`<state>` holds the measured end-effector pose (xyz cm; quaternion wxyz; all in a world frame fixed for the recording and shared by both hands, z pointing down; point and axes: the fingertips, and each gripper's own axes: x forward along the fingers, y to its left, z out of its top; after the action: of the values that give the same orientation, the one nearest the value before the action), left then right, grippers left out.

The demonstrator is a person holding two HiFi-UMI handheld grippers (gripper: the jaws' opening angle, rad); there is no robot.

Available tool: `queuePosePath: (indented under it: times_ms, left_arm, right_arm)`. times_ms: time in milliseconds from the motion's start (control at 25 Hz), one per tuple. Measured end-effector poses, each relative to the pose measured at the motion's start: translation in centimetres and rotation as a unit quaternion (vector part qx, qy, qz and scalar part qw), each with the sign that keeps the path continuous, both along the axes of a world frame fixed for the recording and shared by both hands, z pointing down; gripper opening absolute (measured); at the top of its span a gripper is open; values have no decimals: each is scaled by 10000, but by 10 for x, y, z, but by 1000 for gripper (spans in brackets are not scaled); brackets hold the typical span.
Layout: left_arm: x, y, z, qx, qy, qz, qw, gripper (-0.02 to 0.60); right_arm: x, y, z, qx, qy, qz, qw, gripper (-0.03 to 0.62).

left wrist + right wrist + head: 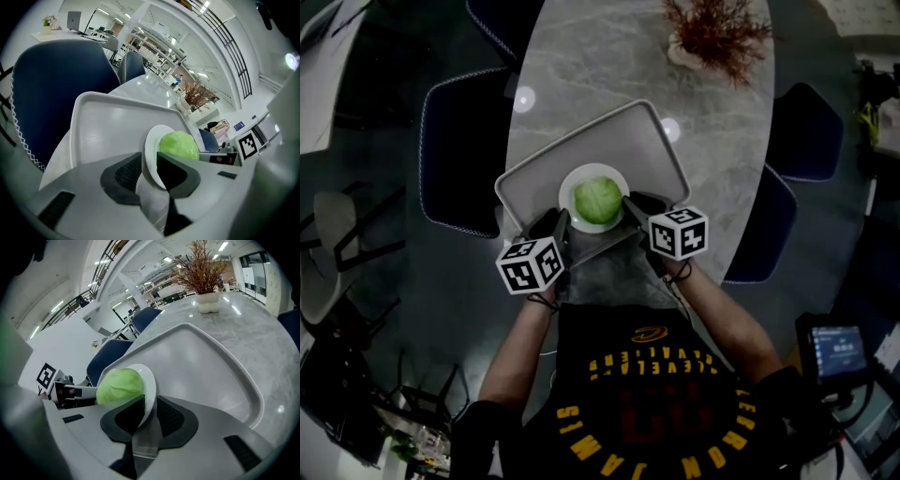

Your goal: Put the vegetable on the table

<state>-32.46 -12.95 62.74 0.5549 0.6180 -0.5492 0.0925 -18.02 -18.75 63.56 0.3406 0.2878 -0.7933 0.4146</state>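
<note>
A green cabbage (597,200) sits on a small white plate (574,180) over the grey tray (619,136) on the marble table. My left gripper (562,223) is shut on the plate's left rim and my right gripper (630,206) on its right rim. In the left gripper view the plate (152,152) stands edge-on between the jaws with the cabbage (179,145) behind it. In the right gripper view the plate's rim (149,390) is pinched between the jaws beside the cabbage (119,385). Whether the plate rests on the tray or hangs just above it, I cannot tell.
A potted red-brown plant (715,33) stands at the table's far end. Dark blue chairs (459,150) ring the oval table (712,159). Bare marble lies right of and beyond the tray. A screen device (834,352) sits at the lower right.
</note>
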Motion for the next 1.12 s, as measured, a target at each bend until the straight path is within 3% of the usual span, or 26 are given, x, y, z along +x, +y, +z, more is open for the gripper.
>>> queuePosePath:
  times_ms: [520,640,840,1120]
  left_arm:
    - [12,-1,4,-299,330,35,9990,89]
    - [9,-2,7,-430,487,-113,9978,68]
    - [10,-6,11,-620,1145,-338,9909,37]
    - [13,14,4,-735,1172,-242,9901,37]
  right_arm:
    - [1,2,-1,-365,90,-3,9993,64]
    - [2,1,1,-549,-4,195,9983,58]
    - [3,1,1,-948,-341,678,9926,44]
    - [9,27,-8,-1124,-636,1020,9864,41]
